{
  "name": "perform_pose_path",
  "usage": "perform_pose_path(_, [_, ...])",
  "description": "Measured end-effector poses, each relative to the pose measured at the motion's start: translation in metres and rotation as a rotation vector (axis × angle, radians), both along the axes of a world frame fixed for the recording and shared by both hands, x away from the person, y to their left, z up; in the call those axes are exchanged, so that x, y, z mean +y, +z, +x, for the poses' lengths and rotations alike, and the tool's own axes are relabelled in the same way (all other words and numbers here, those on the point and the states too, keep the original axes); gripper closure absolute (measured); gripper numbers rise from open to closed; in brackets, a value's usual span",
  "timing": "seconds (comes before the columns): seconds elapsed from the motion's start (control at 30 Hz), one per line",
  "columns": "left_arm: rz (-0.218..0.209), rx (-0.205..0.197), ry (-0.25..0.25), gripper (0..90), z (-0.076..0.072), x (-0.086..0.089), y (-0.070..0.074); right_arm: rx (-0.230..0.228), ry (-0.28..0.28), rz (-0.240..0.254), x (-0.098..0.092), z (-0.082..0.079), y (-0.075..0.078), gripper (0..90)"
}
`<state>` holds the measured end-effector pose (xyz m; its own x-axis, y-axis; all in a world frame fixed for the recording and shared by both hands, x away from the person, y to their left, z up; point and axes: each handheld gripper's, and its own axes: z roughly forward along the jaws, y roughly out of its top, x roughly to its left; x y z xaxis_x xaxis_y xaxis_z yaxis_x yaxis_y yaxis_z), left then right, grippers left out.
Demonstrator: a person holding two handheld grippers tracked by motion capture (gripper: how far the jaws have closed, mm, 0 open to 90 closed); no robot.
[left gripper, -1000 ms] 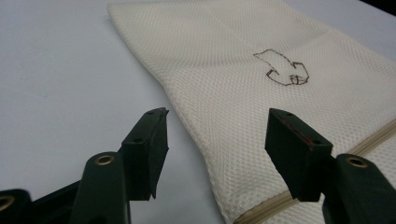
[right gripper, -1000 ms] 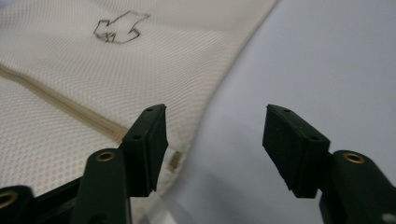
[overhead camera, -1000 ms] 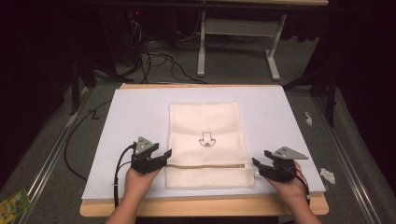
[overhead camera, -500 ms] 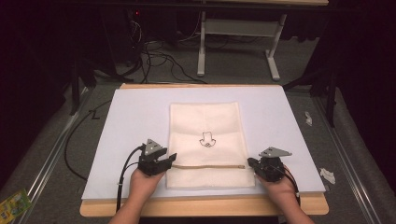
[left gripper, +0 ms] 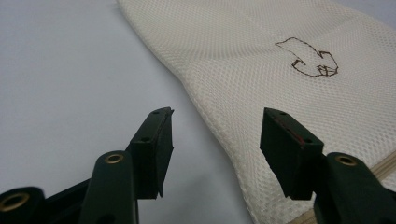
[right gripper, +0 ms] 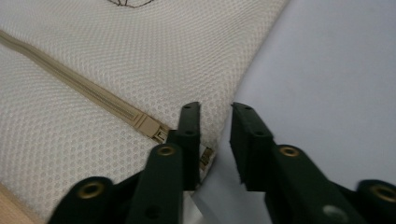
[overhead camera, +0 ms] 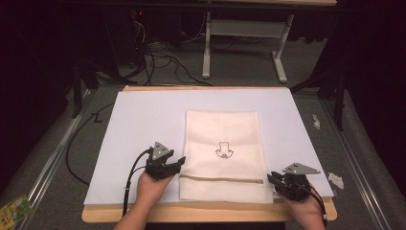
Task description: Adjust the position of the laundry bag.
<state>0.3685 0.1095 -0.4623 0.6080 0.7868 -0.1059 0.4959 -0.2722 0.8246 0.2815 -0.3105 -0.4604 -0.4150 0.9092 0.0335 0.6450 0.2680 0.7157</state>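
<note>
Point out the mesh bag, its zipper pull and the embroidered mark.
mesh bag (overhead camera: 222,129): high view, plain fabric above the mark.
zipper pull (right gripper: 150,127): right gripper view, tan slider at the zipper's end.
embroidered mark (left gripper: 308,59): left gripper view, middle of the brown outline.

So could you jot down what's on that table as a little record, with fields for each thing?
item: cream mesh bag, lying flat
marking: small dark outline drawing on the bag
zip: tan zip across the near part of the bag
surface: white sheet on a wooden table
left hand-held gripper: at the bag's left edge, jaws open, edge between them
right hand-held gripper: at the bag's right edge by the zip's end, jaws narrowly apart, just reopened
</note>
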Motion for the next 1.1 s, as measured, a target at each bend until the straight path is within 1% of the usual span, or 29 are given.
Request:
perform_pose_path(0.07, [0.0, -0.021, -0.007, 42.7, -0.002, 0.0, 0.001, -0.001, -0.023, 0.024, -0.003, -0.004, 0.001, 67.5])
perform_pose_path(0.13, [0.001, -0.031, -0.01, 40.7, -0.003, 0.0, 0.002, 0.01, -0.025, 0.036, -0.006, -0.004, -0.001, 65.0])
perform_pose_path(0.2, [0.008, -0.036, -0.014, 40.6, -0.005, 0.0, 0.002, 0.046, -0.027, 0.06, -0.007, -0.002, -0.004, 60.2])
perform_pose_path(0.23, [0.013, -0.04, -0.015, 40.3, -0.005, 0.0, 0.002, 0.064, -0.021, 0.058, -0.006, -0.001, -0.006, 59.9])
perform_pose_path(0.27, [0.02, -0.038, -0.015, 40.1, -0.005, -0.001, 0.002, 0.077, -0.011, 0.06, -0.005, 0.0, -0.009, 60.6])
perform_pose_path(0.3, [0.023, -0.034, -0.018, 39.9, -0.005, -0.002, 0.001, 0.079, -0.005, 0.062, -0.005, 0.0, -0.01, 62.7])
perform_pose_path(0.33, [0.024, -0.036, -0.02, 39.5, -0.005, -0.004, 0.0, 0.086, 0.003, 0.074, -0.004, 0.0, -0.01, 70.9])
perform_pose_path(0.37, [0.027, -0.037, -0.021, 39.5, -0.006, -0.005, 0.0, 0.092, 0.02, 0.085, -0.003, 0.0, -0.011, 73.6])
perform_pose_path(0.43, [0.026, -0.04, -0.027, 39.4, -0.007, -0.007, 0.001, 0.079, 0.017, 0.052, 0.001, 0.0, -0.01, 78.4])
perform_pose_path(0.47, [0.025, -0.04, -0.029, 39.3, -0.007, -0.008, 0.001, 0.082, 0.017, 0.044, 0.004, 0.001, -0.01, 81.1])
perform_pose_path(0.53, [0.025, -0.045, -0.031, 38.8, -0.008, -0.009, 0.001, 0.061, 0.03, 0.019, 0.008, 0.002, -0.009, 82.8])
perform_pose_path(0.57, [0.025, -0.047, -0.03, 38.6, -0.008, -0.01, 0.001, 0.058, 0.029, 0.012, 0.009, 0.003, -0.009, 83.2])
perform_pose_path(0.63, [0.026, -0.053, -0.025, 37.6, -0.008, -0.009, 0.002, 0.033, 0.016, 0.0, 0.01, 0.007, -0.006, 83.6])
perform_pose_path(0.67, [0.024, -0.05, -0.025, 36.8, -0.008, -0.009, 0.002, 0.004, 0.006, -0.012, 0.009, 0.012, -0.004, 83.7])
perform_pose_path(0.7, [0.028, -0.05, -0.023, 36.8, -0.008, -0.009, 0.002, -0.006, 0.003, -0.015, 0.009, 0.014, -0.004, 83.7])
perform_pose_path(0.77, [0.027, -0.051, -0.024, 36.7, -0.009, -0.009, 0.002, 0.0, -0.003, -0.001, 0.007, 0.018, -0.004, 83.6])
perform_pose_path(0.8, [0.025, -0.045, -0.031, 37.0, -0.009, -0.009, 0.001, 0.001, -0.003, 0.003, 0.006, 0.019, -0.005, 83.6])
perform_pose_path(0.87, [0.029, -0.048, -0.031, 37.0, -0.009, -0.009, 0.0, -0.002, 0.006, 0.009, 0.005, 0.02, -0.006, 83.5])
perform_pose_path(0.9, [0.018, -0.041, -0.035, 37.0, -0.009, -0.01, -0.001, -0.001, 0.006, 0.012, 0.004, 0.02, -0.006, 83.4])
perform_pose_path(0.97, [0.014, -0.034, -0.038, 35.2, -0.009, -0.011, -0.002, 0.002, -0.003, 0.019, 0.004, 0.02, -0.006, 83.0])
perform_pose_path(1.0, [0.021, -0.038, -0.042, 35.3, -0.009, -0.011, -0.002, 0.001, -0.005, 0.021, 0.004, 0.019, -0.006, 83.1])
perform_pose_path(1.1, [0.016, -0.062, -0.044, 36.0, -0.011, -0.013, -0.001, -0.001, -0.004, 0.029, 0.004, 0.019, -0.005, 83.4])
